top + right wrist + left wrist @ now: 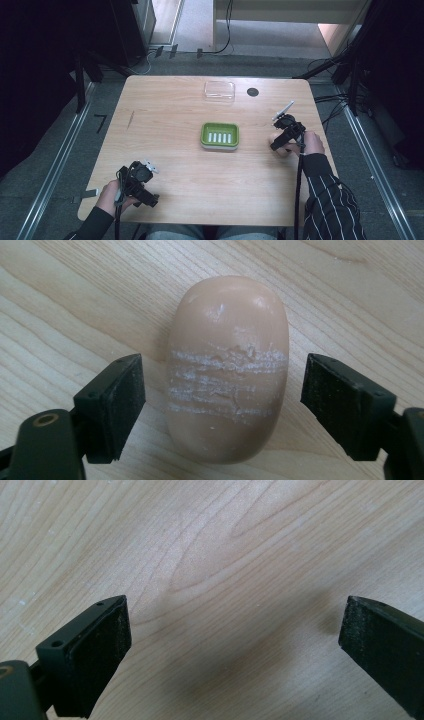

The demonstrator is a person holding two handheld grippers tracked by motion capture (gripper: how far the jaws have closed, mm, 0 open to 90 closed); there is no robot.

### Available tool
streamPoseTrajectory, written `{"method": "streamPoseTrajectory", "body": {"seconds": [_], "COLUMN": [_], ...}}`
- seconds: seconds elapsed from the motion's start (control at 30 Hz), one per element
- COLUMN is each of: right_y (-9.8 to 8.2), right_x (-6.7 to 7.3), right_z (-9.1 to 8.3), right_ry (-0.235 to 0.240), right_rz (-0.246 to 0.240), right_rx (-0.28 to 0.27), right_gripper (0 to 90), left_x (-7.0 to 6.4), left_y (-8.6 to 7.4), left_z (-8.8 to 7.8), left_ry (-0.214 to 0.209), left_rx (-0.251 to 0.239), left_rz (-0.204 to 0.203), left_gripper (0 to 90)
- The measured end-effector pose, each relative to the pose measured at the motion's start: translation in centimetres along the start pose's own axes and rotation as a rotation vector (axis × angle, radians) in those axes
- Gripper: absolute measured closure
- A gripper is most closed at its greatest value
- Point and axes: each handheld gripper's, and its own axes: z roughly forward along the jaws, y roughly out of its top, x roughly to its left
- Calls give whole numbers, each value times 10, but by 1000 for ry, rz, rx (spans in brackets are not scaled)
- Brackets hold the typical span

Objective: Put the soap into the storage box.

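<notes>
Matt, scuffed soap bar (227, 370) on smooth pale wood table (75, 300).

The left gripper (142, 182) is held in the person's left hand (111, 194), its two black fingers (97, 652) spread wide with nothing between them. The right gripper (281, 142) sits in the right hand (312, 142), forearm in a striped sleeve (327, 200). Its fingers (117, 402) stand apart, each clear of what lies between them.
</notes>
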Motion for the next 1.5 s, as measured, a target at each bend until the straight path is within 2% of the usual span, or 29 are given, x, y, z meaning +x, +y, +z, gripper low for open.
{"method": "streamPoseTrajectory", "body": {"seconds": [0.17,0.3,0.6,1.0,1.27,1.5], "right_y": [2,3,3,3,2,5], "right_x": [-2,-2,-5,-6,-5,-1], "right_z": [6,8,12,12,5,1], "right_ry": [13,12,21,16,20,28], "right_rz": [-2,7,13,7,9,-12], "right_rx": [34,43,62,61,45,42], "right_gripper": [231,290,320,334,335,335], "left_x": [0,0,0,0,0,0], "left_y": [0,0,0,0,0,-1], "left_z": [0,0,0,0,-1,-1], "left_ry": [0,-1,0,0,0,2], "left_rx": [-1,-3,-3,-4,-6,-5], "left_rz": [-2,-4,-4,-1,-2,-5], "left_gripper": [8,8,8,8,8,8]}}
